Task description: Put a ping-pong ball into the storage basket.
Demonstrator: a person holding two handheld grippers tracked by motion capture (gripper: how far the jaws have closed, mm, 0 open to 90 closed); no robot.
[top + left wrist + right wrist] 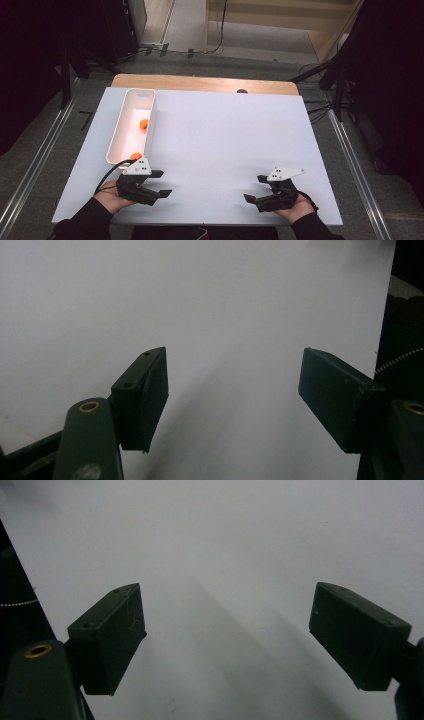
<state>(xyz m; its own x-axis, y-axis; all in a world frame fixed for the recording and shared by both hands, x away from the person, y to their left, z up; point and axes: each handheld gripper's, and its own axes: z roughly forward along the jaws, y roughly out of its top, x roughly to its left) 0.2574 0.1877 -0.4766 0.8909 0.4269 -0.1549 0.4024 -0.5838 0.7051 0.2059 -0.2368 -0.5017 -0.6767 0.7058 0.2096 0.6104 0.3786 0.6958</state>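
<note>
My left gripper (pixel 160 183) rests near the table's front left, just below the white bin (pixel 116 135), with its jaws apart and nothing between them. In the left gripper view that gripper (pixel 233 390) looks out over bare white sheet. My right gripper (pixel 255 188) lies at the front right, jaws wide, pointing left toward the middle. The right gripper view has the same gripper (pixel 227 630) over plain white surface, nothing held. Two orange balls lie in the bin: one ball (pixel 143 124) mid-way, another ball (pixel 135 156) at the near end.
A white sheet (pixel 225 135) covers the wooden table (pixel 200 82). The long bin runs along the sheet's left side. Dark stands and cables flank the table on the floor. A small dark spot (pixel 242 91) sits at the far wooden edge.
</note>
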